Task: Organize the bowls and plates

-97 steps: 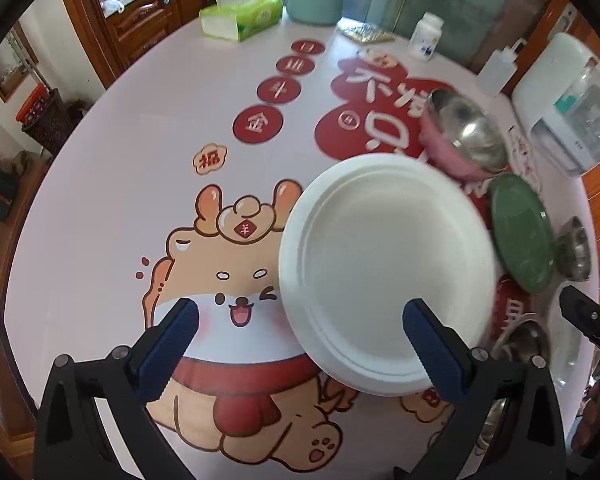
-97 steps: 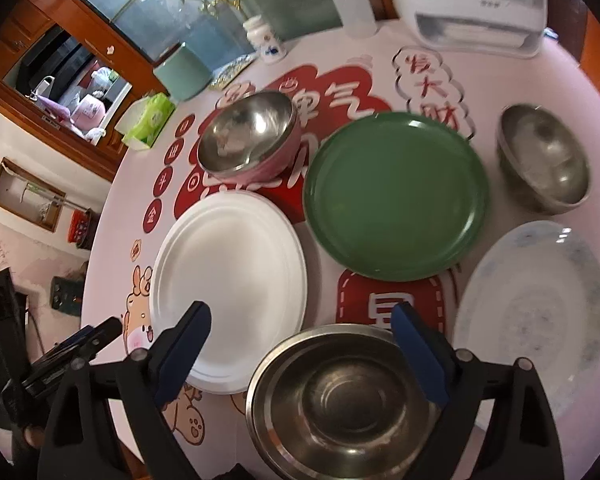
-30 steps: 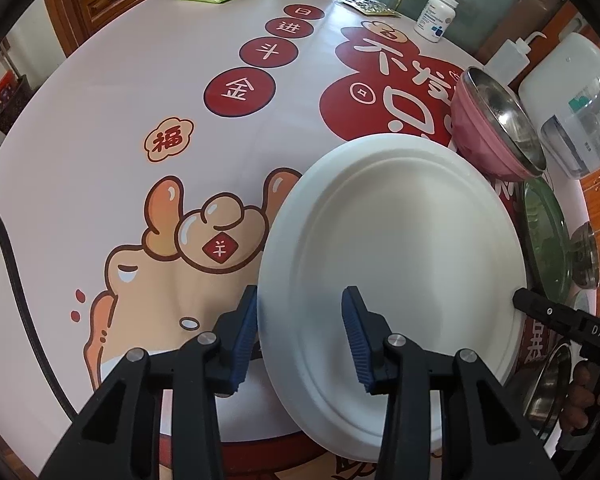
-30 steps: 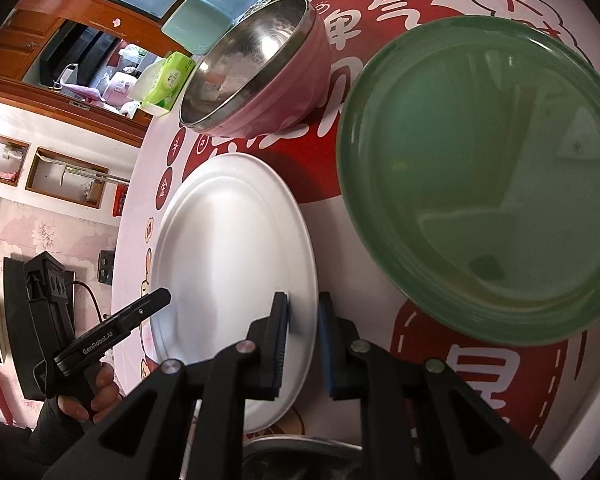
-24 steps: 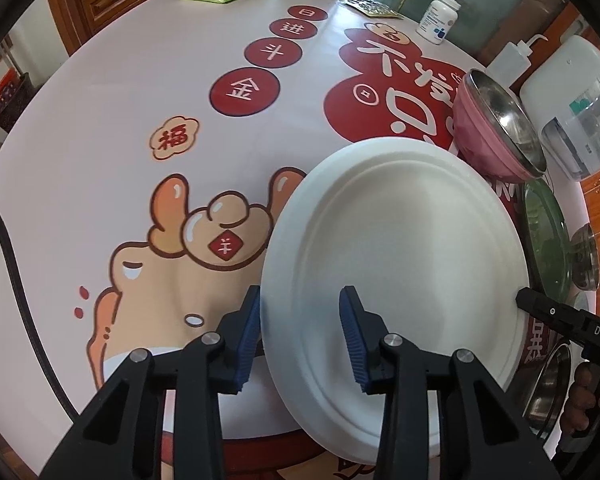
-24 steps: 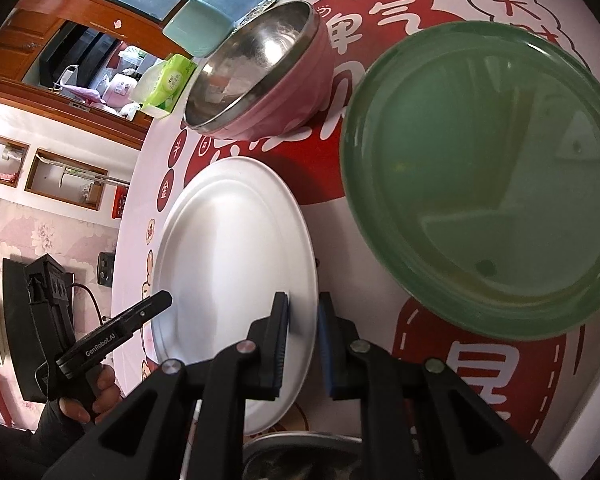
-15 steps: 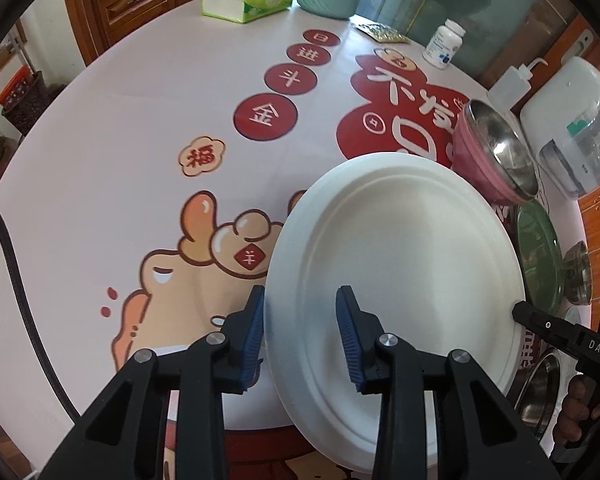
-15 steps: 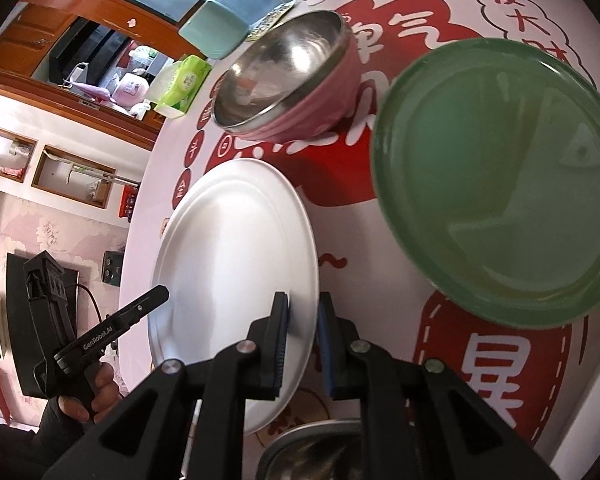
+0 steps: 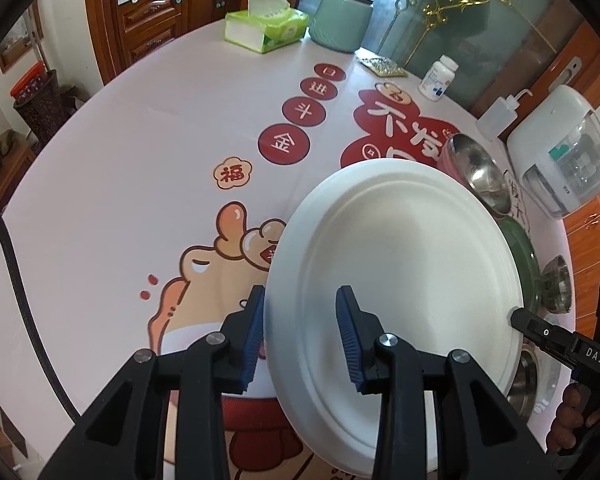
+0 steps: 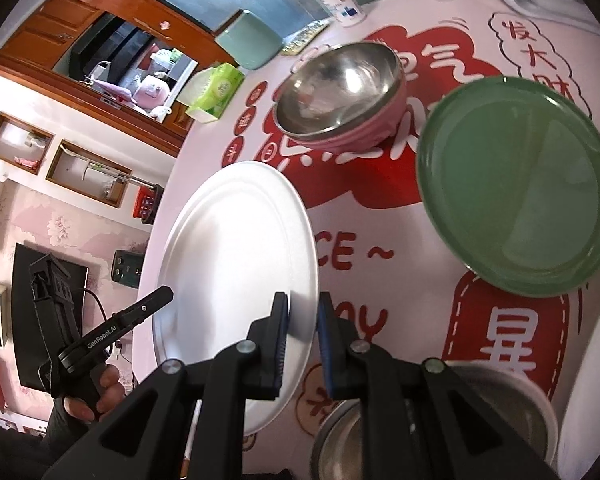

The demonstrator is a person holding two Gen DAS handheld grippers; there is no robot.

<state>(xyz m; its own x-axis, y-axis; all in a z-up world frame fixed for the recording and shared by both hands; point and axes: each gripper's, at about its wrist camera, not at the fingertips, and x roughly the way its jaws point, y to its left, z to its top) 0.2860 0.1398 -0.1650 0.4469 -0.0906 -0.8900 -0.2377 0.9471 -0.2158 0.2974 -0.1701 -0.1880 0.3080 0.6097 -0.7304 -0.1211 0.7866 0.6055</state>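
white plate (image 9: 396, 264) clamped by right gripper (image 10: 303, 336), left gripper (image 9: 300, 332) seemingly gripping too, pink bowl (image 10: 340, 92) bare

Red circles on surface cover (image 9: 100, 184): 金, 斗, 进, 日
Cloud badge: 福
Left tool (image 10: 116, 325): GenRobot.AI
Right tool (image 9: 572, 348): DAS

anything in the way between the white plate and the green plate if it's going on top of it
Nothing visible. The white plate, pinched by the right gripper, has only bare tablecloth between it and the green plate.
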